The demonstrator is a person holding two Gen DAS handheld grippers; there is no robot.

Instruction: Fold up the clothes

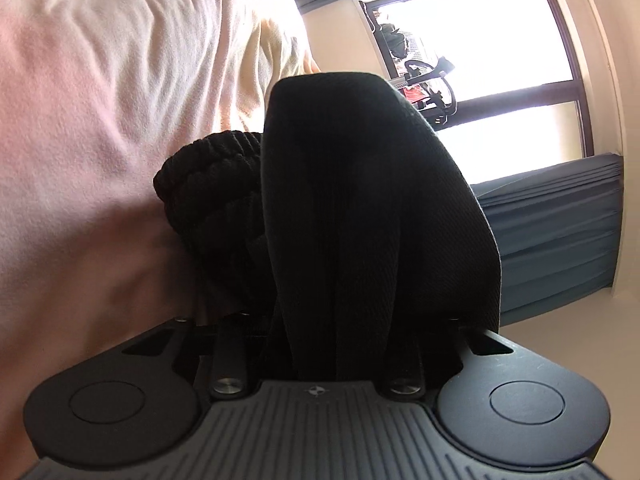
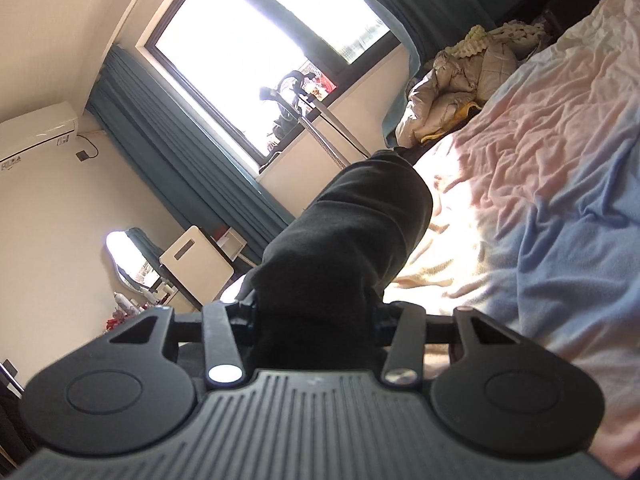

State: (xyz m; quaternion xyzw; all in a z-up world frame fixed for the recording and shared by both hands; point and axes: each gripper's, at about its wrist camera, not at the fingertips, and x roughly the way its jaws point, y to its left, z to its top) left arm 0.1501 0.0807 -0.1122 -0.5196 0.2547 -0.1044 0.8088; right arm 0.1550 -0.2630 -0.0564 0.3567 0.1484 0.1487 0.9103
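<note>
A black garment [image 1: 360, 208] fills the middle of the left wrist view and drapes over my left gripper [image 1: 340, 320], hiding both fingers; a ribbed knit cuff or hem [image 1: 208, 184] bunches at its left. My left gripper is shut on this cloth, lifted beside the bed. In the right wrist view the same black garment [image 2: 352, 240] covers my right gripper [image 2: 320, 312], which is shut on it, with its fingers hidden. Both views are tilted.
A bed with a pink, cream and blue sheet [image 2: 540, 168] lies to the right; it also shows in the left wrist view [image 1: 100, 120]. A beige padded jacket [image 2: 452, 92] sits at the bed's far end. Window [image 2: 256, 48], teal curtains [image 2: 168, 140], air conditioner [image 2: 36, 132] behind.
</note>
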